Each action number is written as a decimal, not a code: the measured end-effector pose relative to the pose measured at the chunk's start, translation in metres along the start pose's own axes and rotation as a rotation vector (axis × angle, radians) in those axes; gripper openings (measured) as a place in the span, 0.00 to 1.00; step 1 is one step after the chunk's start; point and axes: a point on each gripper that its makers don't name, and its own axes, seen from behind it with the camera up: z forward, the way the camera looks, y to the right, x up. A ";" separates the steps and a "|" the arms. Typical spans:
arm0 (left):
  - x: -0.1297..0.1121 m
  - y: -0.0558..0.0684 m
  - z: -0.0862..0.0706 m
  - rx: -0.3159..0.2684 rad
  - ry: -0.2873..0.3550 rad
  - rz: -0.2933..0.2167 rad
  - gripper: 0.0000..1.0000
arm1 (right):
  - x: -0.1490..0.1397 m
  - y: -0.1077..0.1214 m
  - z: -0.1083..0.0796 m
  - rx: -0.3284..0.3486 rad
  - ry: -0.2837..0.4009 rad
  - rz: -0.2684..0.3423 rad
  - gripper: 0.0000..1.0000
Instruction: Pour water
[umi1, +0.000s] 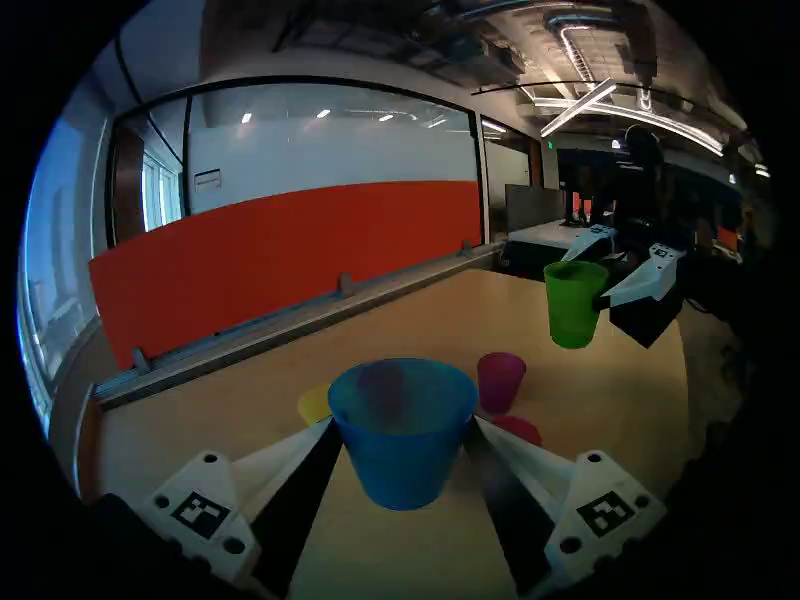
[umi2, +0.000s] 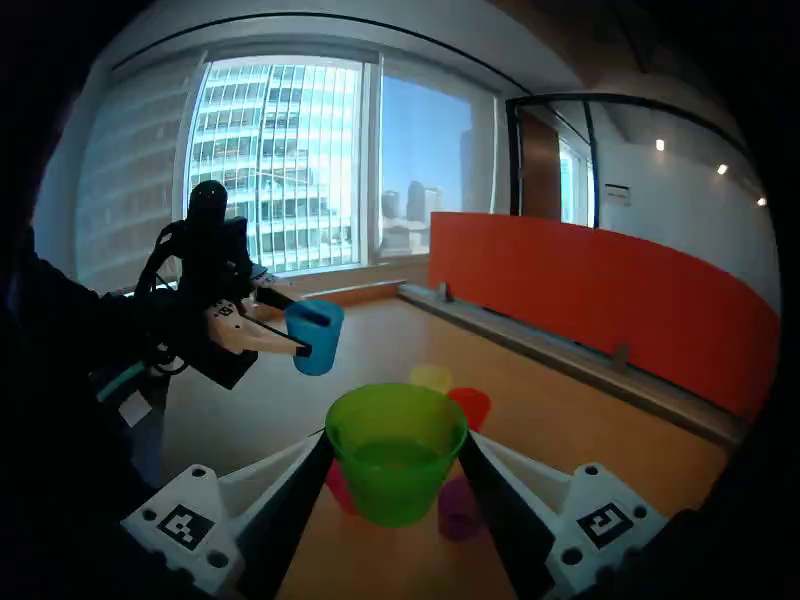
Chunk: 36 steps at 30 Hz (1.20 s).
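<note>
green plastic cup (umi2: 395, 480), with water low in it, is pinched upright between the right gripper's (umi2: 397, 440) two fingers above the wooden table (umi2: 560, 410). the left gripper (umi1: 403, 425) pinches the blue cup (umi1: 400, 460) on both sides, well apart, left and farther off in the right gripper view. i judge the step is closing that gap, so bring the green rim just over the blue one, tilt slowly, hold blue level, clear of the magenta cup (umi1: 500, 380) below.

We see a translucent blue plastic cup (umi1: 403, 432) and a translucent green plastic cup (umi2: 396, 465) holding some liquid, both upright, lifted above the wooden table (umi1: 250, 400).
</note>
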 end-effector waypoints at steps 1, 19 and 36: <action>-0.003 0.001 0.001 -0.003 -0.008 0.002 0.84 | -0.003 0.000 0.000 0.000 -0.009 -0.002 0.90; -0.062 0.014 0.018 -0.053 -0.180 0.024 0.84 | -0.057 0.002 0.009 0.027 -0.160 -0.022 0.90; -0.106 0.019 0.039 -0.094 -0.312 0.063 0.84 | -0.100 -0.003 0.022 0.062 -0.263 -0.055 0.90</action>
